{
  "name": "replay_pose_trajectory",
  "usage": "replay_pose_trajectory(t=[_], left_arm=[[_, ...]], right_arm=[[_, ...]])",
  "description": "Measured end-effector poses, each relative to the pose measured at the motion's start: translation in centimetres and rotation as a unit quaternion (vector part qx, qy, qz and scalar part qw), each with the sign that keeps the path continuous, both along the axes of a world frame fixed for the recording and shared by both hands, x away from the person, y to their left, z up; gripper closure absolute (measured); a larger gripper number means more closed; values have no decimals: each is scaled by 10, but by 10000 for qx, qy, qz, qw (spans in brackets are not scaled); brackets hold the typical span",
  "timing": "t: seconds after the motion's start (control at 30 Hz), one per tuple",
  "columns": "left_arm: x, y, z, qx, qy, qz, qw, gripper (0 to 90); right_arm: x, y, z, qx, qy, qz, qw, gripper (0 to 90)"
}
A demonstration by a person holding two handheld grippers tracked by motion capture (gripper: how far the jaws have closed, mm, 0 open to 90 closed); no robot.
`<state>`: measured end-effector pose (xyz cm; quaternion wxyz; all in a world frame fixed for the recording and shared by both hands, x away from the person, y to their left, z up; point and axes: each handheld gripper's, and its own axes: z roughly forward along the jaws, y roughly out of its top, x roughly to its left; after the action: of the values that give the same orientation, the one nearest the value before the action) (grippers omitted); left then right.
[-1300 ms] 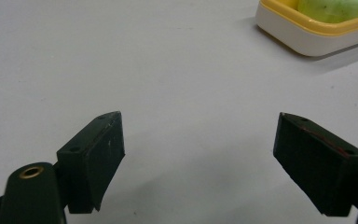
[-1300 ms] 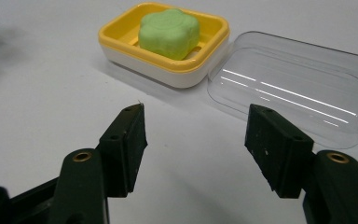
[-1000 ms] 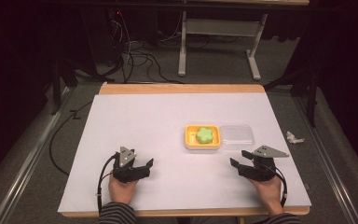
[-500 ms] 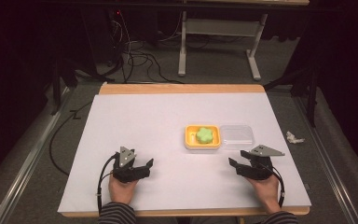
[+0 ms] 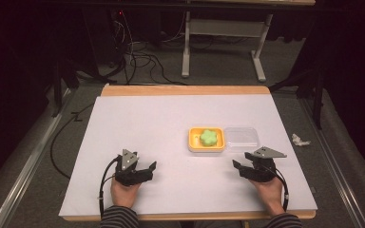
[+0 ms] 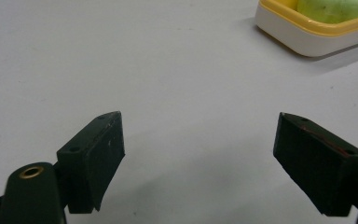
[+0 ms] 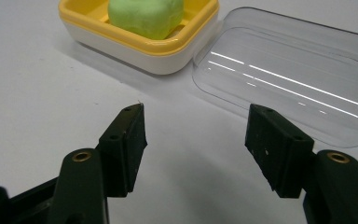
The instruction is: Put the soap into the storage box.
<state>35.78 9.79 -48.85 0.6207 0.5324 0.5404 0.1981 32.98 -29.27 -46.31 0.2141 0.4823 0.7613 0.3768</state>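
Note:
A yellow soap dish (image 5: 192, 140) (image 7: 88, 25) (image 6: 279, 25) with a white base holds a green flower-shaped soap (image 5: 209, 137) (image 7: 147, 16) (image 6: 333, 8). Its clear plastic lid (image 5: 241, 137) (image 7: 289, 70) lies flat on the table just right of the dish. My left gripper (image 5: 147, 170) (image 6: 198, 158) rests low on the white table at the front left, open and empty. My right gripper (image 5: 240, 167) (image 7: 196, 140) sits at the front right, open and empty, its jaws a short way in front of the lid and dish.
The white table top (image 5: 171, 118) has a wooden far edge (image 5: 185, 90). A crumpled white scrap (image 5: 299, 140) lies on the floor to the right. Cables (image 5: 138, 57) and a desk frame (image 5: 218, 38) stand beyond the table.

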Motion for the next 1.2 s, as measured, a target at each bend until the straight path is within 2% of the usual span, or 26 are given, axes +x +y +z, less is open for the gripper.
replay_pose_trajectory(t=[0.63,0.97,1.2], left_arm=[[0,0,0,-20,14,-2,10000,168],[0,0,0,1,8,-5,10000,168],[0,0,0,9,4,-3,10000,168]], right_arm=[[6,1,-5,-103,28,-52,9999,386],[3,0,-15,-90,50,-47,9999,383],[2,1,-15,-105,5,-83,9999,383]])
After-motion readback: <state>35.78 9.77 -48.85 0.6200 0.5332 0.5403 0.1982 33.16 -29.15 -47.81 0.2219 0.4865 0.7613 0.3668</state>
